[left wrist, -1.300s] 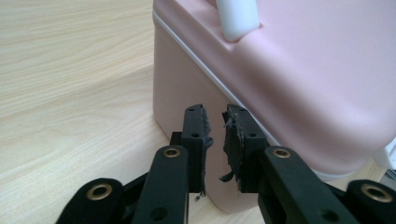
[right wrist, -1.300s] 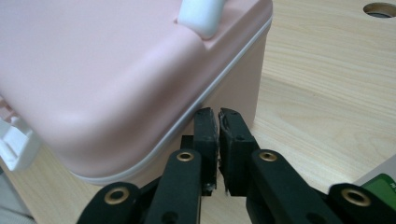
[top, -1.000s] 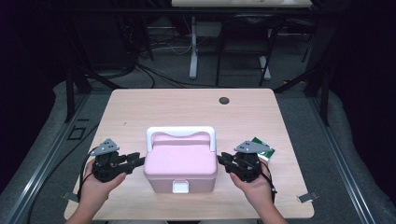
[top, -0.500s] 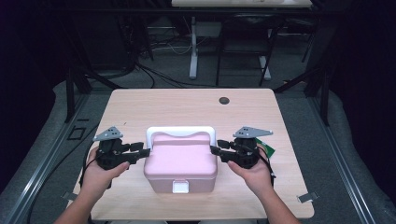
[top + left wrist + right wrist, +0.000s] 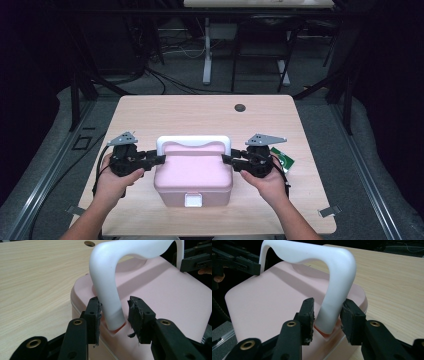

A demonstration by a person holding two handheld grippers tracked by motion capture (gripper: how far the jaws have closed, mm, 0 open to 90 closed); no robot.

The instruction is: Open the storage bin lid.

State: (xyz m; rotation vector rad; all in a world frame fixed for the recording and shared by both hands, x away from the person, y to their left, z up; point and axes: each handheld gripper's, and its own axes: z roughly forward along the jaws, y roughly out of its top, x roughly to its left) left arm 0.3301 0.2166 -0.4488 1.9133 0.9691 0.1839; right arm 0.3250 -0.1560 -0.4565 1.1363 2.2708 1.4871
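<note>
Both grippers, left gripper and right gripper, moved up to the white handle of the pink box, and their jaws have just been closing a bit, fingers still apart around its ends, ready to lift.

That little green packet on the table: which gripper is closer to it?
Right. The right gripper is at the pink box's right side, with the green packet just beyond that hand. The left gripper is across the box, at its left side.
</note>
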